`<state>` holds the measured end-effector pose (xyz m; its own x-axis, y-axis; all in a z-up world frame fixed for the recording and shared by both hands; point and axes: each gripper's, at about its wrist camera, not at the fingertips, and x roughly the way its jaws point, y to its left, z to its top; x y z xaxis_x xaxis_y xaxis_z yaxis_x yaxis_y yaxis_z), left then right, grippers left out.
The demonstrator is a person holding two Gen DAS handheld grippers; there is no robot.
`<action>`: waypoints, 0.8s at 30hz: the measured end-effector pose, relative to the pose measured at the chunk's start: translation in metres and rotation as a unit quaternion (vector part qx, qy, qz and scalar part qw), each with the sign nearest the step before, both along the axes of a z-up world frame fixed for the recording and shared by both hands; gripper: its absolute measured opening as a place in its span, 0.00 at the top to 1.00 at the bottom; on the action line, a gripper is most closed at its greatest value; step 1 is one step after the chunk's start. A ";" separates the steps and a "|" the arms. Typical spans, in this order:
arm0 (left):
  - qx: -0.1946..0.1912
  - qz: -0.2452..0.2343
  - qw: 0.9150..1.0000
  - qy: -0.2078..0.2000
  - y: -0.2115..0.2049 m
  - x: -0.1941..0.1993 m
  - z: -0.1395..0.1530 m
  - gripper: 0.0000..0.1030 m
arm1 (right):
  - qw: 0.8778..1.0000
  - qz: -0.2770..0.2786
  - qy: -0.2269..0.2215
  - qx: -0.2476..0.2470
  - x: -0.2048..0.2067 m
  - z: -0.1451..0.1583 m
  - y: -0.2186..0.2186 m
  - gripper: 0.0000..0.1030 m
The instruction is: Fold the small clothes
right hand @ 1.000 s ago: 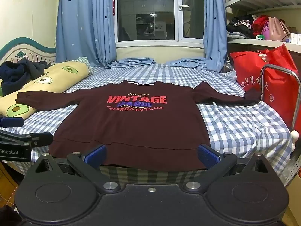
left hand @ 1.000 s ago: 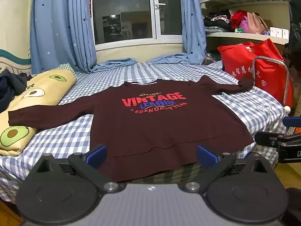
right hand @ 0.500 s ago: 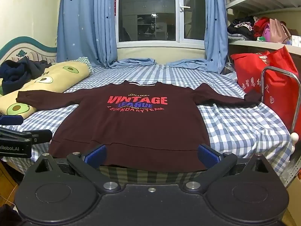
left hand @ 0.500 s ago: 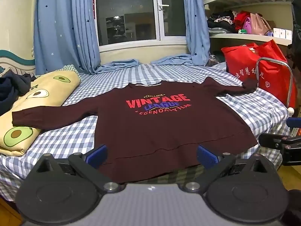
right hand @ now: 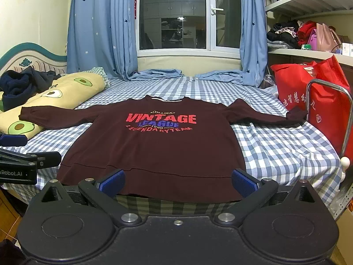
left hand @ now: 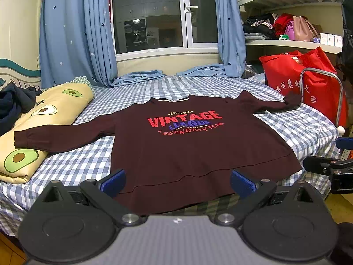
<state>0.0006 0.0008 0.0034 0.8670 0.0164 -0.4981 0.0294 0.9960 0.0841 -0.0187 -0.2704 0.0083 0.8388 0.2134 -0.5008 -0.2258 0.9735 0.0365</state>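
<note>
Both hand-held grippers, left (left hand: 176, 182) and right (right hand: 177, 182), have drifted only slightly, jaws spread wide and empty at the bed's (right hand: 275, 145) near edge, so the maroon sweatshirt (right hand: 158, 145) lies flat, unfolded.

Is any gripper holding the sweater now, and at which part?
No. The left gripper and right gripper are both open and empty, short of the hem of the sweater, which lies flat on the bed.

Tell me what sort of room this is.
Most likely a bedroom in a home: a bed with a checked sheet, an avocado-print pillow, curtained window and cluttered shelves.
</note>
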 end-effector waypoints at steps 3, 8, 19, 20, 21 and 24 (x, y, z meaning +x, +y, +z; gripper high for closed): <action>0.000 0.000 1.000 -0.001 0.000 -0.001 -0.001 0.01 | 1.000 0.000 0.000 0.000 0.000 0.000 0.000 0.00; 0.000 0.000 1.000 0.000 0.000 -0.001 -0.002 0.01 | 1.000 0.000 -0.001 0.000 0.000 0.000 0.000 0.00; 0.001 0.003 1.000 0.002 0.001 -0.002 -0.005 0.01 | 1.000 0.000 0.000 0.000 0.000 -0.001 0.001 0.00; 0.000 0.004 1.000 0.002 0.001 -0.001 -0.005 0.01 | 1.000 0.001 0.000 -0.001 0.000 0.000 0.001 0.00; -0.001 0.004 1.000 0.002 0.001 -0.001 -0.005 0.01 | 1.000 0.001 0.000 -0.001 -0.002 0.000 0.002 0.00; 0.000 0.003 1.000 0.001 0.001 -0.002 -0.005 0.01 | 1.000 0.001 -0.003 -0.002 -0.002 0.001 0.003 0.00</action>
<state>-0.0012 0.0018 -0.0017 0.8655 0.0216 -0.5004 0.0231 0.9963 0.0830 -0.0206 -0.2677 0.0089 0.8411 0.2124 -0.4975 -0.2275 0.9733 0.0309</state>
